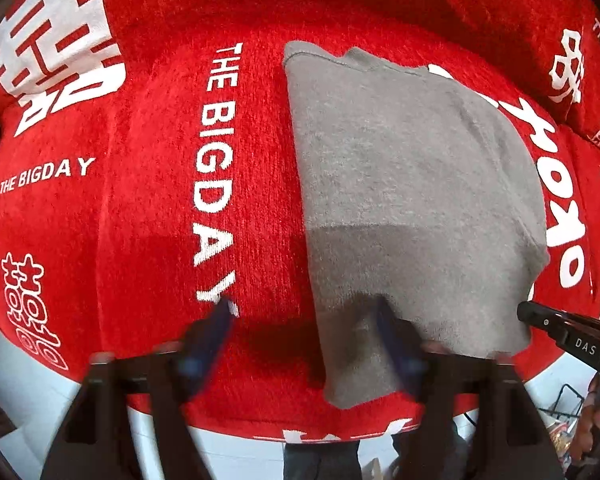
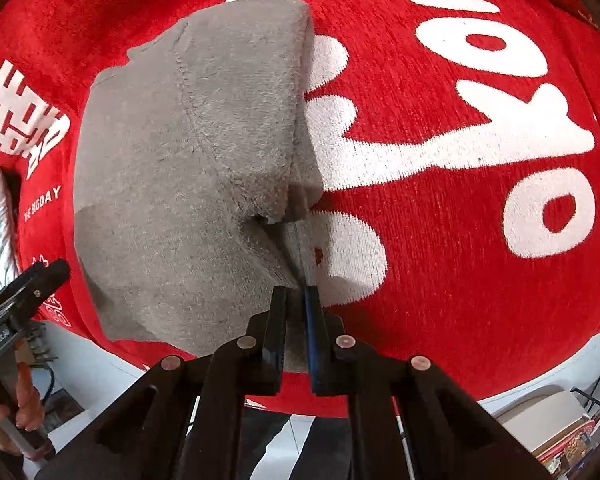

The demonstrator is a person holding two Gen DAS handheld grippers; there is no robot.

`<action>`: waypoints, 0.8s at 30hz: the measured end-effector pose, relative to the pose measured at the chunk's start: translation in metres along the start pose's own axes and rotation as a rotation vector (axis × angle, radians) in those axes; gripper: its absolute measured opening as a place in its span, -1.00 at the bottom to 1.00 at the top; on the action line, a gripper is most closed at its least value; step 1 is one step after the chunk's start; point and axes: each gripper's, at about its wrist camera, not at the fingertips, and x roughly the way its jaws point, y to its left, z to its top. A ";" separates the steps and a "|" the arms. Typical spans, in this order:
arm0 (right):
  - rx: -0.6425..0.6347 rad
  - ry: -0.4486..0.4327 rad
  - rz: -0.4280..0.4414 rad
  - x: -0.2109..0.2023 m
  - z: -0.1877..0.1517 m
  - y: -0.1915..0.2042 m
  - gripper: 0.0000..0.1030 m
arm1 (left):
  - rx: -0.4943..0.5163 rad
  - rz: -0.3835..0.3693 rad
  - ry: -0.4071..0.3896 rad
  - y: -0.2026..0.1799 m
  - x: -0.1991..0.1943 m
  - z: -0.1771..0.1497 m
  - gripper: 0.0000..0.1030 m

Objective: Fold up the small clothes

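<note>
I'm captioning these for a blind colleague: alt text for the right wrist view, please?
The right tool is shut on an edge of a grey garment lying on a red cover with white lettering. The left tool shows at the left edge.

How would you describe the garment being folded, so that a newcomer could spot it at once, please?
Look at the red cloth with white lettering that covers the whole work surface. Lying on it near the front edge is the grey garment, beside the vertical "THE BIGDAY" print. It is the only plain, unprinted, soft grey piece there, and the right claw pinches its corner.
</note>
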 end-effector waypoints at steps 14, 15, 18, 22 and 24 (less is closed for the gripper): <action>0.072 -0.146 0.046 -0.042 0.035 -0.003 0.12 | -0.038 0.057 -0.015 0.001 -0.007 0.002 0.99; 0.067 -0.141 0.029 -0.040 0.036 -0.003 0.09 | -0.039 0.055 -0.010 0.000 -0.006 0.002 0.99; 0.039 -0.098 -0.059 -0.024 0.044 -0.003 0.08 | -0.033 0.074 0.018 -0.001 -0.002 0.004 0.99; 0.072 -0.086 -0.052 -0.021 0.038 -0.016 0.08 | -0.037 0.098 0.032 0.000 -0.001 0.004 0.99; 0.073 -0.082 -0.051 -0.026 0.036 -0.017 0.08 | -0.043 0.101 0.033 0.002 -0.003 0.003 0.99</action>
